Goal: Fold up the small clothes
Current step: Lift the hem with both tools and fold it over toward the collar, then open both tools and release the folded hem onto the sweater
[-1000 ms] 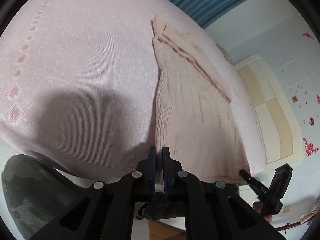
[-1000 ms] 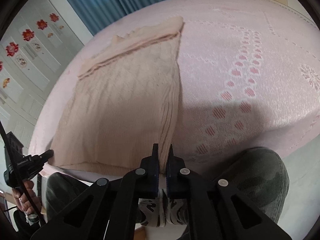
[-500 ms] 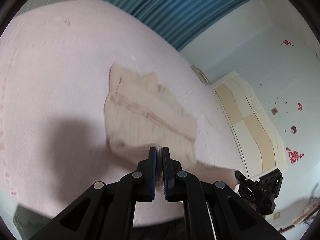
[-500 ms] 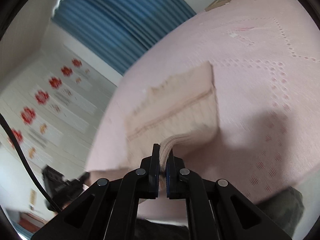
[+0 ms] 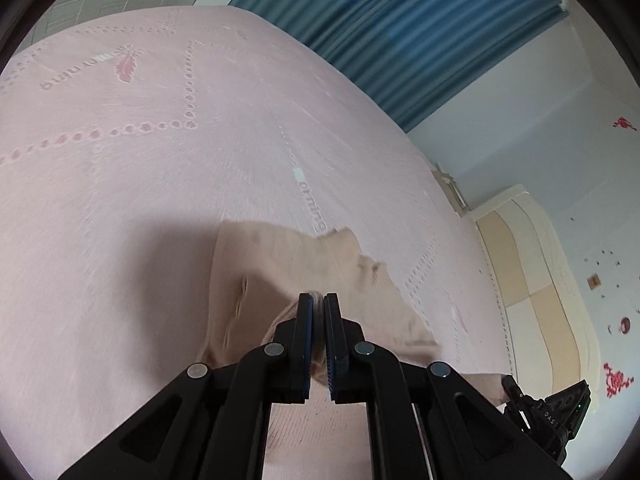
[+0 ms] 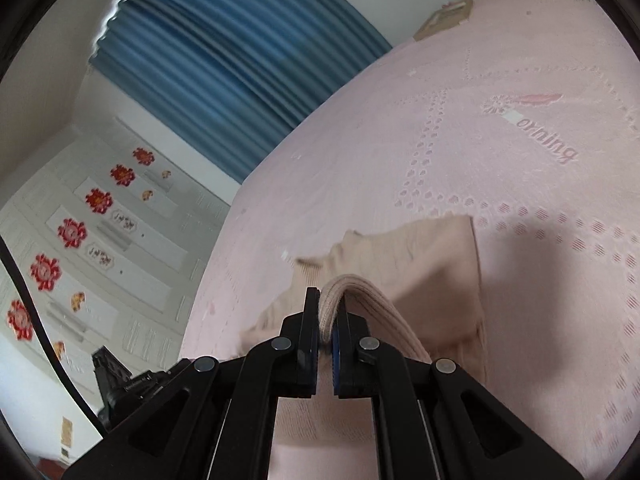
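A beige ribbed knit garment (image 5: pixel 280 264) lies on the pink bedspread (image 5: pixel 140 184), its near end lifted and carried over the flat far part. My left gripper (image 5: pixel 319 300) is shut on one lower corner of the knit. In the right wrist view the same garment (image 6: pixel 424 264) arches up as a thick ribbed fold into my right gripper (image 6: pixel 327 300), which is shut on it. The other gripper shows at the lower right of the left wrist view (image 5: pixel 548 416) and at the lower left of the right wrist view (image 6: pixel 120 384). The cloth under the jaws is hidden.
The pink bedspread (image 6: pixel 500 152) carries dotted lines, a feather motif and lettering. Blue curtains (image 5: pixel 420 32) hang behind the bed. A cream headboard (image 5: pixel 532 288) stands at the right and a white wardrobe with red flower stickers (image 6: pixel 96 236) at the left.
Both grippers rose and travelled forward over the bed with the garment's near hem, so the lower half now folds over the far part. The person's legs dropped out of view.
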Available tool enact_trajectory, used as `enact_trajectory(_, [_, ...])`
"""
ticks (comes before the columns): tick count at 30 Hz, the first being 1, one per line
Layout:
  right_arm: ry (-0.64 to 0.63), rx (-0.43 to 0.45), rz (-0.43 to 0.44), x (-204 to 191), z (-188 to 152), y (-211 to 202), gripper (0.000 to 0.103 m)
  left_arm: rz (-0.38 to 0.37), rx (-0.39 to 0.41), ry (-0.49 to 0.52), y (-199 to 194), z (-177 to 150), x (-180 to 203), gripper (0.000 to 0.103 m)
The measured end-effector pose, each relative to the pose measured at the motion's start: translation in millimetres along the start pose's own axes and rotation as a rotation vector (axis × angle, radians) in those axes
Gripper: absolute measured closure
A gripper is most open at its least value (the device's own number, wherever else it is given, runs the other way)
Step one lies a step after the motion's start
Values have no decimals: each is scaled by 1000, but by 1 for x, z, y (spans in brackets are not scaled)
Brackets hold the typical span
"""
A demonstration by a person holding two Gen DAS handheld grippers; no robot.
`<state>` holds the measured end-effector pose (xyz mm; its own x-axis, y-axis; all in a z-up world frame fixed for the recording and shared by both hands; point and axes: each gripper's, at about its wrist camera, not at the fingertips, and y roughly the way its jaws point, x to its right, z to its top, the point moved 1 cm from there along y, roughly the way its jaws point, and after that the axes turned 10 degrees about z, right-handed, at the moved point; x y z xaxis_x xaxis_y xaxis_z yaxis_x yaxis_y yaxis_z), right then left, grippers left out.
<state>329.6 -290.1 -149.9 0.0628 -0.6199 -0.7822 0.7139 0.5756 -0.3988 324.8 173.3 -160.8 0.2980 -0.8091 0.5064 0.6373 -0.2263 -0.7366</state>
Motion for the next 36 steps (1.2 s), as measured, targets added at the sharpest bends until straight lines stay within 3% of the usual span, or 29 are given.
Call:
enact_trajectory(9, [57,-47,-45,52,32,90,96,59,-51,-6,82,33,3,95])
enact_trajectory(14, [12,-104,-60,66,39,120,76,38,-47,-14,95,43,-3,65])
enact_trajectory(17, [-74,-123,-103,59,30,117,75,39,-38,25,90,38,-3,61])
enact_trajectory(24, [-252,-153,-225,54,-22,55,75,104,-27,167,47,-12,-24,58])
enact_trajectory(29, [-275,-201,-263,59,-65,10,68,163,-54,279,18,-64,-37,53])
enact_trajectory(36, [-215,-283,-268,77,-107,-12,67,80,-150,297,-6,-135,-45,52])
